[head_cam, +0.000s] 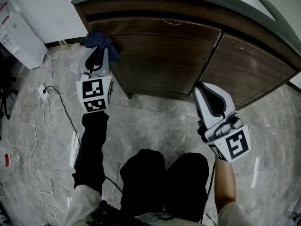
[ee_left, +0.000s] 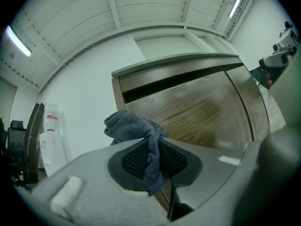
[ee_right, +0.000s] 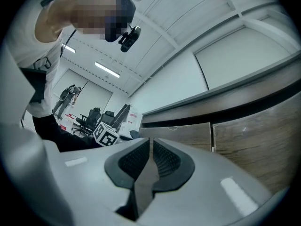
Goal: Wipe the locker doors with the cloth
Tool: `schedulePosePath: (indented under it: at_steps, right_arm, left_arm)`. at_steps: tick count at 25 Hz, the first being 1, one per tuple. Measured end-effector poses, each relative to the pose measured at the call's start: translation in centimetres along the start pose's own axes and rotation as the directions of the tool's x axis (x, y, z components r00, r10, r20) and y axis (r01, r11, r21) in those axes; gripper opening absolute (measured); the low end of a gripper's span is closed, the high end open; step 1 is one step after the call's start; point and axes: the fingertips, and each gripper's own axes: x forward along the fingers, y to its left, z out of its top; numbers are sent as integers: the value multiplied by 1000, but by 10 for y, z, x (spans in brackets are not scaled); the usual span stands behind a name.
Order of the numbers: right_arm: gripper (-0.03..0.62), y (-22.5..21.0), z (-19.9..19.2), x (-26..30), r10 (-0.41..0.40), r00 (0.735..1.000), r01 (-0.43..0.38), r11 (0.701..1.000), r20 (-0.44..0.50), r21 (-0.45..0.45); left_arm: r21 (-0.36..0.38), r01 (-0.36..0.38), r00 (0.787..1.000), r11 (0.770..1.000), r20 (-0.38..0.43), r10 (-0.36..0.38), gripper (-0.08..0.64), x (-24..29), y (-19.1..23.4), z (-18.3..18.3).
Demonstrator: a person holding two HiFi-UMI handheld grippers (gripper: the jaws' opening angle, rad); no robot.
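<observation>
The bunched dark-blue cloth [head_cam: 99,41] is at the closed brown locker doors' [head_cam: 164,62] upper left corner.

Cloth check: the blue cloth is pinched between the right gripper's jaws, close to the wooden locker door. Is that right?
Not quite. The blue cloth is pinched between the left gripper's jaws, not the right's, as the left gripper view shows. The right gripper has its jaws together on nothing. The cloth is indeed close to the wooden locker door.

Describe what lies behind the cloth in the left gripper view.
The left locker door stands behind the cloth, which the left gripper clamps. The cloth covers the door's near edge, so contact cannot be judged.
</observation>
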Motion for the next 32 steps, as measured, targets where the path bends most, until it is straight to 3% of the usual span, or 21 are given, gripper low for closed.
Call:
schedulePosePath:
  at_steps: [20,32]
  right_arm:
    - [29,5,-29,5,-9,999,10,999,-33,34]
    - [29,11,-33,-1,-11,999,13,999,-49,33]
  left_arm:
    - [-57,58,981,997,-180,-68,61,-8,-46,-116]
    - [-75,102,942,992,-313,-120,61,-17,-80,-190]
